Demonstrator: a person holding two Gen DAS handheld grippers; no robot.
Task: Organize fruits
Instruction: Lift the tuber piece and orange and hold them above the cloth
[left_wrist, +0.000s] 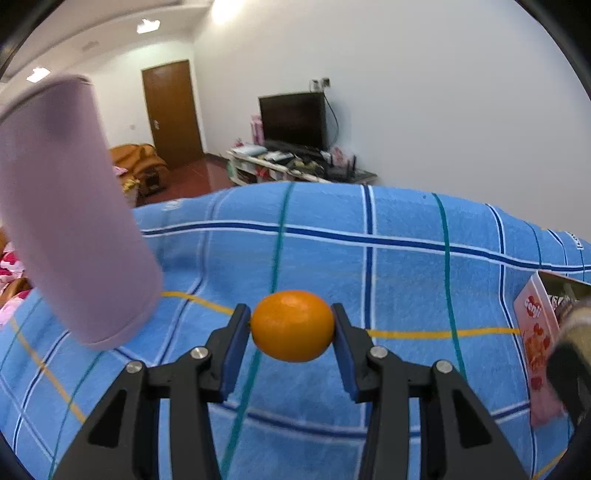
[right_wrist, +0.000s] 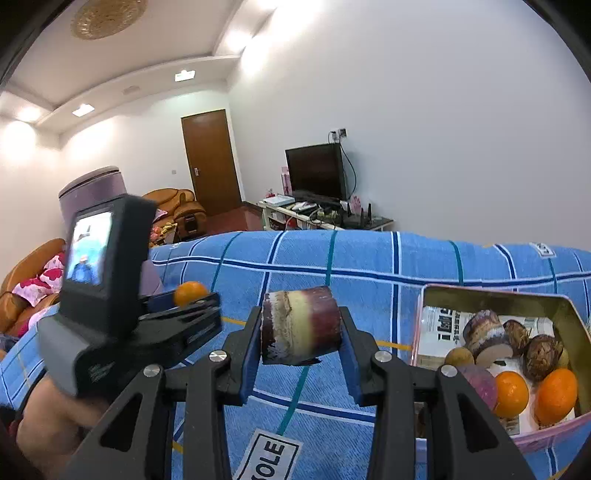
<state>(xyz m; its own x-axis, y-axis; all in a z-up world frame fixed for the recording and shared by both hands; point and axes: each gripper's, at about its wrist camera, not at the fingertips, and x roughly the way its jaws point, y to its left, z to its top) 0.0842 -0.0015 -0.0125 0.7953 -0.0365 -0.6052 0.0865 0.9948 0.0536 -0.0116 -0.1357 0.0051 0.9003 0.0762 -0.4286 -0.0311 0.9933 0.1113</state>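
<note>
A small orange (left_wrist: 293, 325) sits between the blue pads of my left gripper (left_wrist: 290, 314), which is shut on it just above the blue checked cloth (left_wrist: 406, 266). The right wrist view shows that same orange (right_wrist: 190, 292) in the left gripper (right_wrist: 192, 301) at the left. My right gripper (right_wrist: 301, 321) is shut on a short purple-and-yellow piece of sugarcane (right_wrist: 300, 325), held crosswise. An open tin box (right_wrist: 495, 295) at the right holds two oranges (right_wrist: 511, 393), sugarcane pieces (right_wrist: 484, 336) and several brown round fruits.
A tall mauve cylinder (left_wrist: 74, 214) stands on the cloth close to the left of the left gripper. The tin box's pink side (left_wrist: 535, 350) shows at the right edge. A hand (right_wrist: 48, 417) holds the left gripper. Beyond the cloth are a sofa, a door and a TV stand.
</note>
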